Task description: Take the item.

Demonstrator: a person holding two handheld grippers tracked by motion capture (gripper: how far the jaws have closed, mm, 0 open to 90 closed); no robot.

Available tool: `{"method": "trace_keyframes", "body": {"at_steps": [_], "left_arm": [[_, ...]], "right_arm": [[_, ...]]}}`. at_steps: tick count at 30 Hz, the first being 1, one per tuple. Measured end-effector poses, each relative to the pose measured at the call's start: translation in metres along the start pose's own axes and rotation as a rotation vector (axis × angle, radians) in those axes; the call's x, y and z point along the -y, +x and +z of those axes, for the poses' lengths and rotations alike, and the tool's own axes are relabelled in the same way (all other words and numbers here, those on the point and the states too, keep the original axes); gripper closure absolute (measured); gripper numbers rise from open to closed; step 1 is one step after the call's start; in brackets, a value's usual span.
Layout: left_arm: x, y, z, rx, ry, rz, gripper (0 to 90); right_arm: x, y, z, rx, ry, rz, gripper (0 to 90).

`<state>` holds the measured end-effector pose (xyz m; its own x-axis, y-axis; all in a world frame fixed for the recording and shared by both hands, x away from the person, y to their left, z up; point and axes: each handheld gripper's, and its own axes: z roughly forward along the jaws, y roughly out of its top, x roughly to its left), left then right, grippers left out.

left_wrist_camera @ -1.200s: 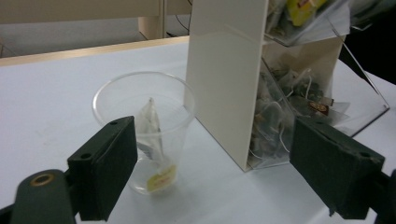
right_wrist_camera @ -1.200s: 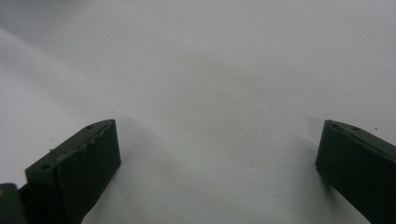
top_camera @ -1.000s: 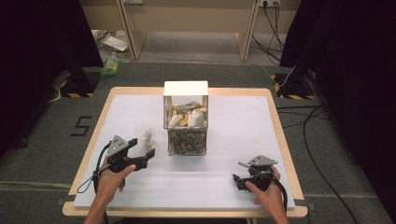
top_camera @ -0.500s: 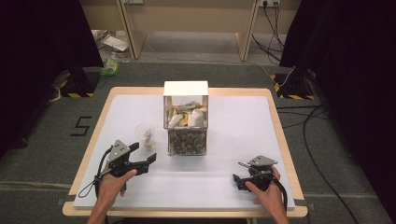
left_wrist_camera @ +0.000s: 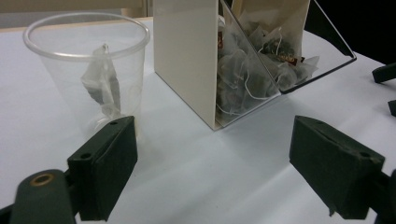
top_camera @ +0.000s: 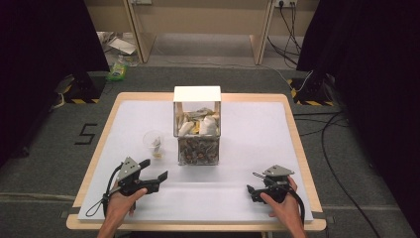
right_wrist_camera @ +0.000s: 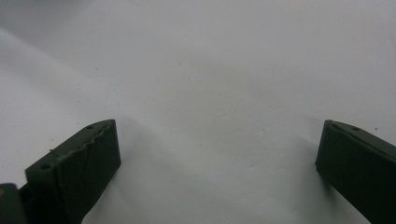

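Observation:
A clear plastic cup [top_camera: 154, 144] [left_wrist_camera: 88, 70] stands left of centre on the white table, with one tea bag [left_wrist_camera: 102, 88] inside it. Right beside it is a white-topped dispenser box [top_camera: 197, 129] [left_wrist_camera: 187, 60] with clear walls, full of tea bags [left_wrist_camera: 238, 70]. My left gripper [top_camera: 157, 168] [left_wrist_camera: 215, 158] sits low over the table just in front of the cup, open and holding nothing. It points at the gap between cup and box. Near the front right edge my right gripper [top_camera: 251, 182] [right_wrist_camera: 217, 154] rests open over bare white surface.
The white sheet [top_camera: 247, 148] covers a wooden table [top_camera: 297, 144]. My right gripper's jaw tips [left_wrist_camera: 385, 74] show at the right edge of the left gripper view. Cables [top_camera: 327, 129] and litter [top_camera: 119, 69] lie on the floor beyond the table.
My left gripper has drawn back from the cup toward the near edge and sunk lower, jaws still wide. The right gripper has not moved.

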<state>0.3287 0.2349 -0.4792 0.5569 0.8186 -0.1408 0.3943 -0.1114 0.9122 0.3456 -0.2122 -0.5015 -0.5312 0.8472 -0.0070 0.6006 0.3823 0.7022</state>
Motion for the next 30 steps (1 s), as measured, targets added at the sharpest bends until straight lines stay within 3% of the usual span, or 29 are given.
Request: {"method": "trace_keyframes", "body": {"at_steps": [13,19,30], "left_arm": [[0.010,-0.001,0.001,0.012,0.052,0.006,14.9],[0.013,-0.004,-0.001,0.008,0.074,0.033,14.9],[0.021,0.000,-0.006,0.000,0.101,0.023,14.9]], "right_arm": [[0.000,0.000,0.000,0.000,0.000,-0.001,0.5],[0.000,0.000,0.000,0.000,0.000,-0.002,0.5],[0.000,0.000,0.000,0.000,0.000,-0.001,0.5]]}}
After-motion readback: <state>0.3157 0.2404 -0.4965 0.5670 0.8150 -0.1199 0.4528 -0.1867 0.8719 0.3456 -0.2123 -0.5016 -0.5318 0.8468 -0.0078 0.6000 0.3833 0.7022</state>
